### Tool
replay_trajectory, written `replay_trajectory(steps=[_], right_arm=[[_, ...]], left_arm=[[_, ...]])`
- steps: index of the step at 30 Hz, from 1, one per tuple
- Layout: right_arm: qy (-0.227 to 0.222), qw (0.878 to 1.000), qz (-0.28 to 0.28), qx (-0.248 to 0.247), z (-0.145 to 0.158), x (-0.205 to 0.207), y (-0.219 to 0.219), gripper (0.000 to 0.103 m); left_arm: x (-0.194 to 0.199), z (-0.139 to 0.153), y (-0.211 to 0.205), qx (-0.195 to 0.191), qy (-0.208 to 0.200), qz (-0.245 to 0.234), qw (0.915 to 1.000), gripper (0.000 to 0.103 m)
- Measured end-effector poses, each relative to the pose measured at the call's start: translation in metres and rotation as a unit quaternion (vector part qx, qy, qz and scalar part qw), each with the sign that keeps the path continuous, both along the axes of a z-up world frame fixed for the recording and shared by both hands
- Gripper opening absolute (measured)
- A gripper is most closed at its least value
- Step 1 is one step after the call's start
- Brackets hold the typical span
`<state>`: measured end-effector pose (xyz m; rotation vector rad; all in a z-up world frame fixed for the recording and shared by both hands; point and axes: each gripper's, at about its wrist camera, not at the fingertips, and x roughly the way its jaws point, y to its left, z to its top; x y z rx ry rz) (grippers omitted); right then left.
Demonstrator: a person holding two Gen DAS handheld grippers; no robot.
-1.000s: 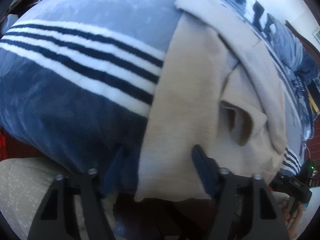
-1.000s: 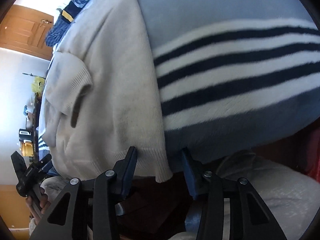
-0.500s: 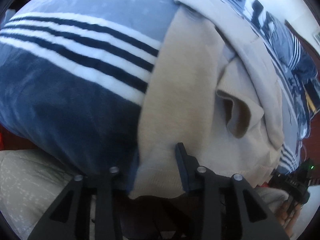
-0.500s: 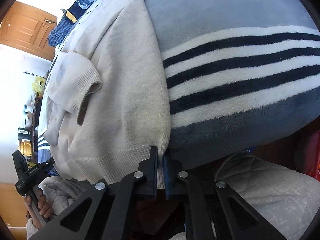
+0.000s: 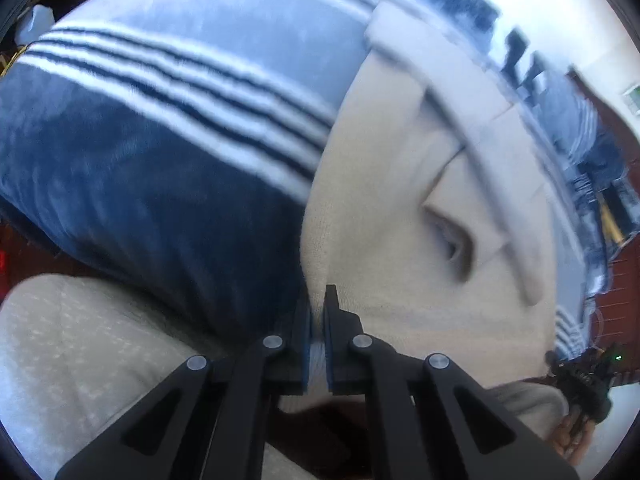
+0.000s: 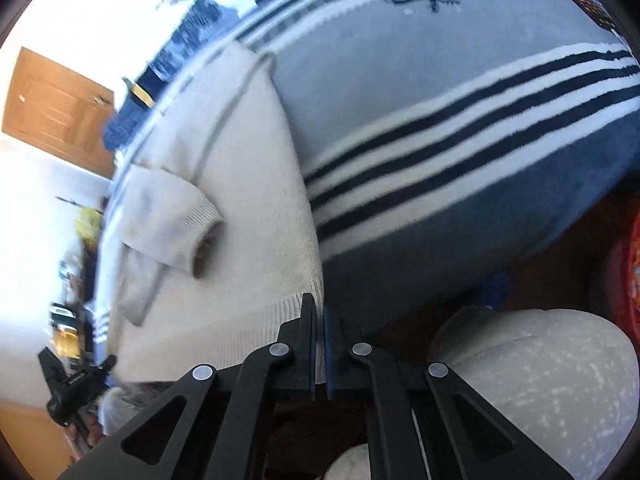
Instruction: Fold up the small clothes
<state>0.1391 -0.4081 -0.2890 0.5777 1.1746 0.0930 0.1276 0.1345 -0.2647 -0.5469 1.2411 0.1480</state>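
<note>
A cream knit sweater (image 5: 400, 208) lies flat on a blue striped blanket (image 5: 160, 152), its sleeves folded across the body. My left gripper (image 5: 317, 320) is shut on the hem's left corner. In the right wrist view the sweater (image 6: 248, 216) lies left of centre, and my right gripper (image 6: 319, 328) is shut on the hem's right corner. A folded sleeve cuff (image 6: 196, 236) rests on the sweater's body. Each gripper also shows at the edge of the other's view: the right one (image 5: 580, 376) and the left one (image 6: 76, 384).
The blanket (image 6: 460, 120) covers a bed and drops off at the near edge. My pale-trousered knees (image 5: 80, 352) (image 6: 540, 380) are just below that edge. A wooden door (image 6: 52, 108) stands at the far left. More patterned bedding (image 5: 580, 140) lies beyond the sweater.
Both grippers have closed on the sweater's bottom hem, the right first and the left after. The views have shifted a little and are blurred by motion.
</note>
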Motion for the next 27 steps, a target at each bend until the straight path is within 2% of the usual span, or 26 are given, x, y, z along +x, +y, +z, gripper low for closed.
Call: replay_trajectory(steps=[1, 3, 4, 6, 9, 11, 13, 15, 18, 20, 21, 23, 24, 25, 26, 27], right_arm=[[0.012, 1.000, 0.005, -0.015, -0.004, 0.005, 0.005, 0.002], [0.029, 0.999, 0.008, -0.030, -0.008, 0.009, 0.011, 0.002], [0.013, 0.999, 0.010, -0.030, 0.001, 0.006, 0.013, 0.002], [-0.002, 0.999, 0.014, -0.041, 0.012, 0.000, 0.017, 0.002], [0.035, 0.998, 0.015, -0.057, -0.004, 0.008, 0.019, 0.002], [0.054, 0.995, 0.020, -0.079, -0.012, 0.013, 0.023, 0.001], [0.038, 0.994, 0.029, -0.103, 0.000, 0.008, 0.031, 0.001], [0.027, 0.994, 0.032, -0.103, 0.012, 0.003, 0.032, 0.001], [0.026, 0.993, 0.038, -0.106, 0.016, -0.008, 0.034, 0.001], [0.043, 0.992, 0.036, -0.110, 0.008, -0.005, 0.032, 0.002], [0.060, 0.991, 0.030, -0.115, 0.000, 0.001, 0.029, 0.002], [0.082, 0.990, 0.010, -0.113, -0.004, 0.012, 0.021, 0.003], [0.071, 0.993, 0.008, -0.095, 0.000, 0.013, 0.019, 0.006], [0.049, 0.996, 0.006, -0.074, 0.008, 0.011, 0.016, 0.022], [0.017, 0.998, 0.002, -0.059, 0.020, 0.007, 0.013, 0.033], [-0.015, 0.999, 0.000, -0.048, 0.033, 0.005, 0.012, 0.058]], left_arm=[[0.000, 0.002, -0.001, -0.008, 0.000, 0.006, 0.9999, 0.005], [-0.004, 0.022, -0.005, 0.004, -0.032, 0.001, 0.9995, 0.005], [-0.007, 0.029, -0.007, 0.015, -0.036, -0.005, 0.9992, 0.005], [-0.006, 0.022, -0.008, 0.025, -0.023, -0.009, 0.9994, 0.005], [-0.003, -0.008, -0.006, 0.026, 0.030, -0.002, 0.9992, 0.005], [-0.007, 0.009, -0.010, 0.032, 0.003, -0.005, 0.9995, 0.005], [-0.013, 0.027, -0.014, 0.038, -0.015, -0.010, 0.9991, 0.005], [-0.021, 0.038, -0.016, 0.049, -0.019, -0.011, 0.9986, 0.005], [-0.022, 0.018, -0.017, 0.061, 0.012, -0.014, 0.9980, 0.006], [-0.014, -0.001, -0.014, 0.071, 0.060, -0.001, 0.9957, 0.005], [-0.010, 0.001, -0.010, 0.067, 0.062, -0.003, 0.9958, 0.005], [-0.013, 0.014, -0.010, 0.055, 0.028, -0.003, 0.9981, 0.008], [-0.016, 0.027, -0.010, 0.059, 0.004, 0.001, 0.9982, 0.017], [-0.019, 0.041, -0.011, 0.064, -0.024, 0.005, 0.9976, 0.024], [-0.020, 0.057, -0.013, 0.068, -0.051, 0.005, 0.9964, 0.038], [-0.020, 0.067, -0.016, 0.070, -0.068, 0.002, 0.9953, 0.048]])
